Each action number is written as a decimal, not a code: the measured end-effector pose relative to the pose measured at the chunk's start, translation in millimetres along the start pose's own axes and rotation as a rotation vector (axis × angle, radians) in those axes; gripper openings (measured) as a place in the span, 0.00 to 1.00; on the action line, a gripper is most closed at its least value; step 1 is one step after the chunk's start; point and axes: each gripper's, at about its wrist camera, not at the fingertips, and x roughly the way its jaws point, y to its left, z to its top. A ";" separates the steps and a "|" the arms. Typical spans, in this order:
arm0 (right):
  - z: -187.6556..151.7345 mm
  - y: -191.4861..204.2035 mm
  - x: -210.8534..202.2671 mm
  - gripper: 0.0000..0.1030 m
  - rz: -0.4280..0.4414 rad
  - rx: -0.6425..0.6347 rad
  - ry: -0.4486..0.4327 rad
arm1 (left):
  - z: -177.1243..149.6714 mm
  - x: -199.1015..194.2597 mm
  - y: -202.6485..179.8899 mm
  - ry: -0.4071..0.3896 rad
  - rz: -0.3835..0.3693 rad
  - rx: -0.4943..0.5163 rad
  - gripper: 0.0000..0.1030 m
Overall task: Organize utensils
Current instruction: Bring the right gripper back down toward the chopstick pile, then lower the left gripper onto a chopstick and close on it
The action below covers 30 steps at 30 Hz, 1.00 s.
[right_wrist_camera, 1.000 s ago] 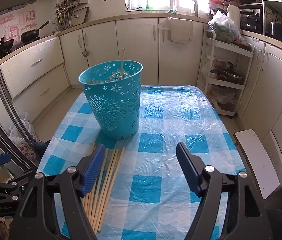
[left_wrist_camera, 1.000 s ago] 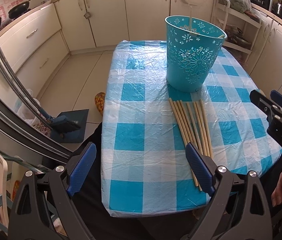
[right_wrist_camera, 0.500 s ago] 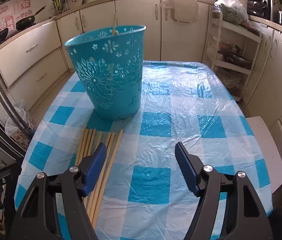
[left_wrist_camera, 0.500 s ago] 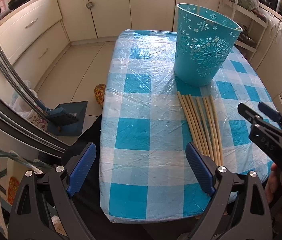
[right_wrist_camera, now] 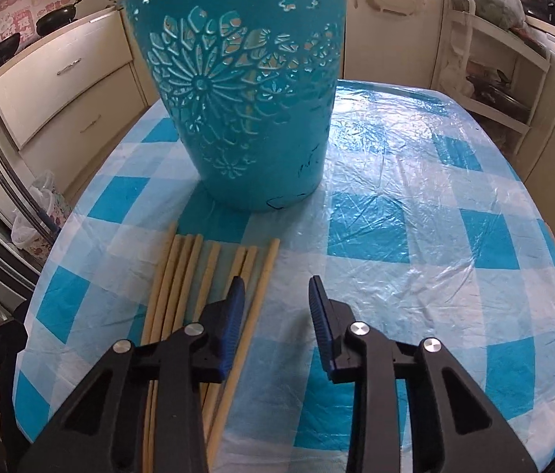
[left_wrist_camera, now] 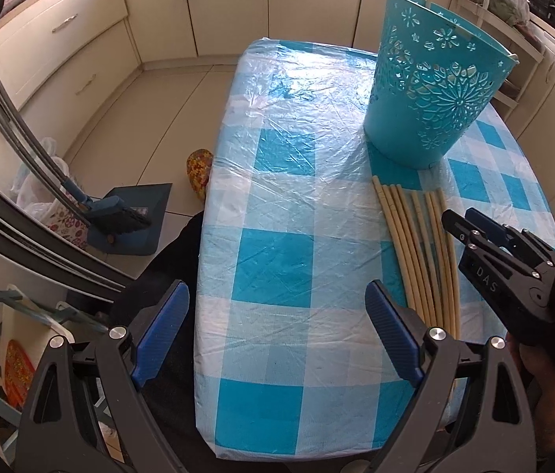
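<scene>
Right gripper point(right_wrist_camera: 276, 302) is low over the table point(right_wrist_camera: 415, 213), its blue-padded jaws drawn in to a narrow gap with nothing between them, just the crinkled plastic over the checked cloth showing through. The bundle of chopsticks point(right_wrist_camera: 182, 276) lies flat on that cloth just to the left of the gap; the outermost stick runs right alongside the left pad, and whether pad and stick are actually touching is hard to call from this angle. The sticks fan slightly, their far ends pointing at the foot of the teal basket point(right_wrist_camera: 242, 90), which stands upright just beyond them, cut-out flower pattern facing the camera. Over on the left wrist view, the left gripper point(left_wrist_camera: 275, 333) hangs at the near edge of the table with its jaws spread wide, holding nothing, the blue pads well apart over the cloth. From there the chopsticks point(left_wrist_camera: 415, 244) sit to the right of it, beside its right pad, with the right gripper point(left_wrist_camera: 470, 222) reaching in above their right side and the basket point(left_wrist_camera: 431, 90) behind them. Down on the tiled floor to the left there is a dustpan with a brush point(left_wrist_camera: 119, 220) resting on it, and cream cabinets point(left_wrist_camera: 60, 39) line the walls.
</scene>
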 end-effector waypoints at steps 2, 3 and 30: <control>-0.8 -1.6 0.8 0.28 0.000 -0.001 -0.002 | 2.8 4.1 -1.9 0.004 -0.004 0.000 0.85; -0.5 -1.8 1.0 0.28 -0.001 -0.004 -0.003 | 4.1 5.8 -3.3 0.005 -0.007 0.000 0.85; 3.9 -8.7 1.3 0.28 0.003 -0.003 -0.030 | 14.2 26.0 -31.1 0.038 0.000 0.033 0.85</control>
